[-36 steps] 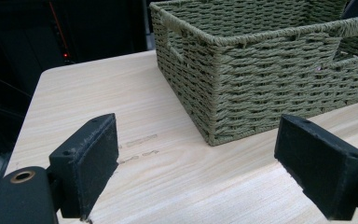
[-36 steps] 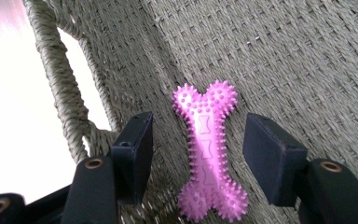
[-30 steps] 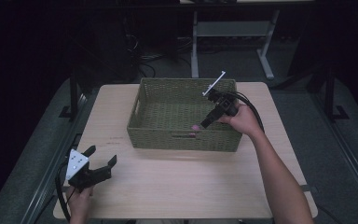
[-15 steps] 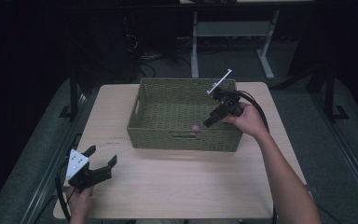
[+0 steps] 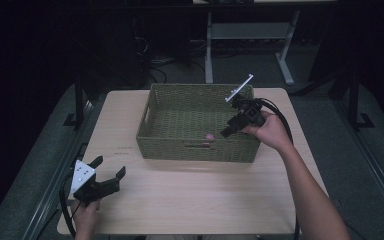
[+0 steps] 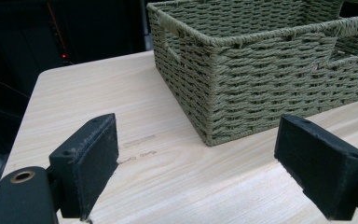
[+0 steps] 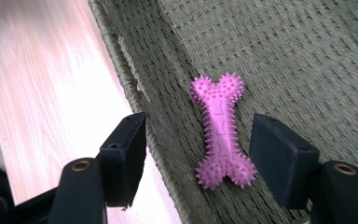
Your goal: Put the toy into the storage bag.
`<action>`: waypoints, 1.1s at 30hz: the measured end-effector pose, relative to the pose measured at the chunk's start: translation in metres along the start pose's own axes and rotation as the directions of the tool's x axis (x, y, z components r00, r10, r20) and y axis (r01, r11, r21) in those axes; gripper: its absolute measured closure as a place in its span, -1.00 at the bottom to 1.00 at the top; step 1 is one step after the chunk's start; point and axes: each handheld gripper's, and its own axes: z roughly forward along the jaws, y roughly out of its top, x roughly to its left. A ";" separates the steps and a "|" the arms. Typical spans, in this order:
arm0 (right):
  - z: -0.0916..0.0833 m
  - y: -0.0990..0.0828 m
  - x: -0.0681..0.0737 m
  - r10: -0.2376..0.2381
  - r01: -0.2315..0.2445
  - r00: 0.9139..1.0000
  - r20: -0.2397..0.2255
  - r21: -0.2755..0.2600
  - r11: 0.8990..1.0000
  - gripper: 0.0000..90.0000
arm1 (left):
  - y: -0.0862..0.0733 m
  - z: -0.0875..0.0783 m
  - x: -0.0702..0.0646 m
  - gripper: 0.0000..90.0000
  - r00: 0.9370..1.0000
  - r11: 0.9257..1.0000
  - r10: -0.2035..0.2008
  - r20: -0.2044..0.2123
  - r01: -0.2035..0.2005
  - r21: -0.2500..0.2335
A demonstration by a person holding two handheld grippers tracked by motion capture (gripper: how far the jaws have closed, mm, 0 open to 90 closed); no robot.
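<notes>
From my right gripper (image 7: 198, 154) view I see the pink spiked bone toy (image 7: 221, 130) lying flat on the woven floor of the green basket (image 7: 307, 56), right between my two spread jaws, neither of which touches it. It runs from about 12 to 6 o'clock in that view, beside the basket's near wall.

In the high view the right gripper (image 5: 228, 131) hangs over the basket (image 5: 150, 117) at its 4 o'clock corner, and the toy (image 5: 210, 136) is just a small pink speck at the gripper's 8 o'clock; I cannot make out its shape there.

My left gripper (image 5: 111, 168) sits at the wooden table's (image 5: 190, 200) 7 o'clock corner, well apart from the basket, its jaws wide and holding nothing. Its own view shows the basket's corner (image 6: 242, 70) ahead, cut off at the frame's right edge.
</notes>
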 end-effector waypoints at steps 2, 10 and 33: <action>-0.001 -0.003 -0.001 0.003 -0.003 1.000 -0.007 -0.005 1.000 -0.21 | 0.000 0.000 0.000 -0.71 1.000 1.000 0.002 0.000 -0.002 0.002; -0.008 -0.012 0.004 0.003 -0.003 1.000 -0.008 -0.033 0.999 -0.22 | 0.000 0.000 0.000 -0.71 1.000 1.000 0.003 0.000 -0.003 0.002; -0.032 -0.053 0.035 -0.042 0.042 0.999 0.008 -0.083 0.996 -0.24 | 0.000 0.000 -0.003 -0.71 1.000 1.000 0.007 0.000 -0.007 0.006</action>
